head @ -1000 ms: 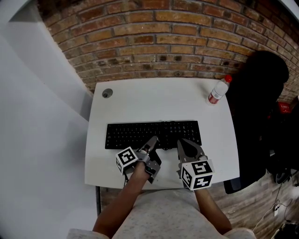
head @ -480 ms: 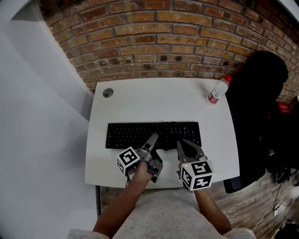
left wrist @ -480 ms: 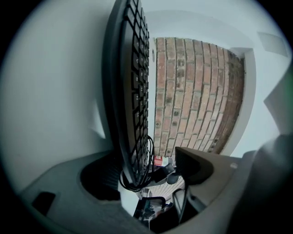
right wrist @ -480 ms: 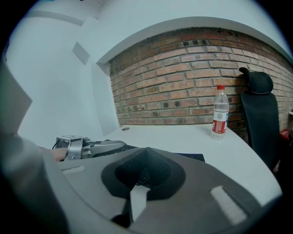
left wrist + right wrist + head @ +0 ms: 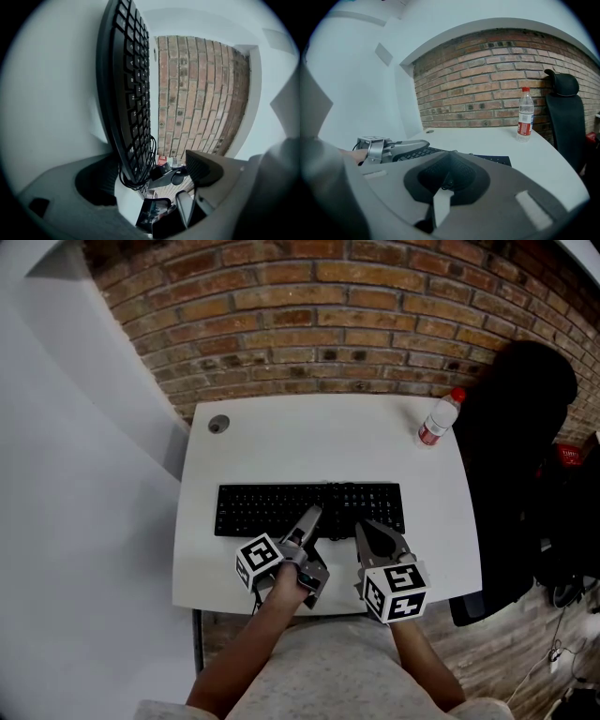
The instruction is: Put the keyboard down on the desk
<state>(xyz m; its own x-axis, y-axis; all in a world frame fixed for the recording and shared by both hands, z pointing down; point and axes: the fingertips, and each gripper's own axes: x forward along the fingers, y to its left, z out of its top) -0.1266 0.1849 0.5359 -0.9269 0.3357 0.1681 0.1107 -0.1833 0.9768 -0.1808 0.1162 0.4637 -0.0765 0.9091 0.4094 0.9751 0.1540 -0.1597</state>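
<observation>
The black keyboard (image 5: 309, 509) lies flat on the white desk (image 5: 281, 446), keys up, parallel to the front edge. My left gripper (image 5: 309, 521) is turned on its side at the keyboard's front edge, and its jaws are opening. In the left gripper view the keyboard (image 5: 126, 93) stands between the jaws of this gripper (image 5: 150, 164), with a gap to the right jaw. My right gripper (image 5: 367, 531) sits just in front of the keyboard, right of centre. Seen in its own view, my right gripper (image 5: 449, 157) has its jaws together and nothing between them.
A water bottle (image 5: 439, 420) with a red cap stands at the desk's back right corner. A black chair (image 5: 525, 427) is close to the desk's right side. A round cable grommet (image 5: 217, 426) sits at the back left. A brick wall (image 5: 328, 315) backs the desk.
The left gripper's upper finger has risen slightly from the keyboard's front edge. The keyboard stays flat on the desk. The right gripper has not moved.
</observation>
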